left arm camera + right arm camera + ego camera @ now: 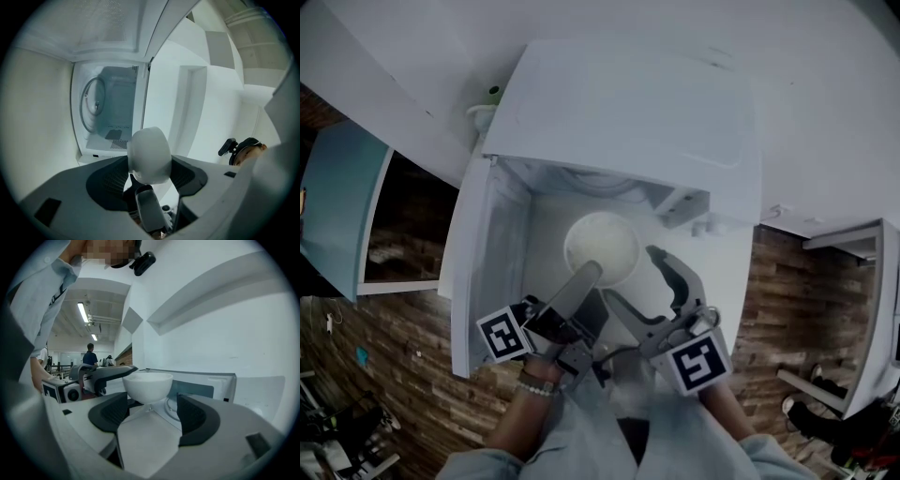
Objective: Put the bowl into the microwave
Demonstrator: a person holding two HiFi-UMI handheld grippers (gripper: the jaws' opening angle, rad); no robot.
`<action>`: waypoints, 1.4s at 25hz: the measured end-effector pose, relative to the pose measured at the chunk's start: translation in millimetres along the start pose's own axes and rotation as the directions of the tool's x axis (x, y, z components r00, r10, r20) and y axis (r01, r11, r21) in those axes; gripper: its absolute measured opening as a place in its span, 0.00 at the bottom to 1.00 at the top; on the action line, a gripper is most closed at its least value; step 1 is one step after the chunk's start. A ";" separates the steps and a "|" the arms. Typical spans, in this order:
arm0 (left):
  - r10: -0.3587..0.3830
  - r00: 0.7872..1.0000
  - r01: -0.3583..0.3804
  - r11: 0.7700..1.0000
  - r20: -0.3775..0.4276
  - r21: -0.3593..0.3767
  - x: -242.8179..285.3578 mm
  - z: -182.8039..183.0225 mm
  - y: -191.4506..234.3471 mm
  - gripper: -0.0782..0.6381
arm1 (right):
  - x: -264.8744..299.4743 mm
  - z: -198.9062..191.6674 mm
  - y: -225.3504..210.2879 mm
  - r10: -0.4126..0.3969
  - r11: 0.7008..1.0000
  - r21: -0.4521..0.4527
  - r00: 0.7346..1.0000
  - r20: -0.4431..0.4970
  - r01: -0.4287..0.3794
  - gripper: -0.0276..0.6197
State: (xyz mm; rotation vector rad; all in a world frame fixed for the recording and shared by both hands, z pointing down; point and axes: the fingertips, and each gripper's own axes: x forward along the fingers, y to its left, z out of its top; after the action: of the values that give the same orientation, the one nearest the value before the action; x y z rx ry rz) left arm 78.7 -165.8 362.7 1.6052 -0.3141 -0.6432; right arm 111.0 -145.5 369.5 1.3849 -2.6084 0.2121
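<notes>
Left tongs [584, 279] clamped the white bowl [602, 246], the open microwave [112, 112] straight ahead of them; right tongs [631, 275] gaped empty just beside it.

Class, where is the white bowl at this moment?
In the head view's centre, the bowl is just before the open microwave, held by the left tool, with the right tool open beside it.

Light was soft, even and cool, washing the white walls [225, 333] pale with only faint shadows. Ceiling strip lights [83, 312], far up and left of the right jaws, glared. Both gripper views bent hard at the edges inside black corners. The bowl [149, 152] close between the left jaws was blurred; the head view looked dim and grainy.
</notes>
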 end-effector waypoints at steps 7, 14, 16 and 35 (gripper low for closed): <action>0.030 1.000 -0.030 1.000 -0.003 0.007 0.4 0.1 14.8 0.47 | 14.5 -10.0 7.2 0.047 0.999 0.015 0.998 -0.029 -0.046 0.59; 0.039 0.999 -0.039 0.999 0.002 0.002 0.9 2.3 27.3 0.47 | 24.4 -17.9 0.0 0.025 0.999 0.044 0.999 -0.031 -0.023 0.59; 0.045 0.999 -0.045 0.999 0.006 0.001 1.5 2.6 31.7 0.47 | 26.2 -22.3 -1.4 0.026 0.998 0.060 0.999 -0.039 -0.023 0.59; 0.114 0.993 -0.115 0.993 0.037 0.016 12.0 14.7 79.3 0.47 | 57.5 -59.3 -24.3 0.051 0.994 0.105 0.997 -0.066 -0.044 0.63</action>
State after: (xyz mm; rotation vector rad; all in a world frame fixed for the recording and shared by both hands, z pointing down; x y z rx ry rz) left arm 93.1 -196.2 437.0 1.5816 -0.4370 -0.5833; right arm 105.0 -192.8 441.2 1.3235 -2.6094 0.3989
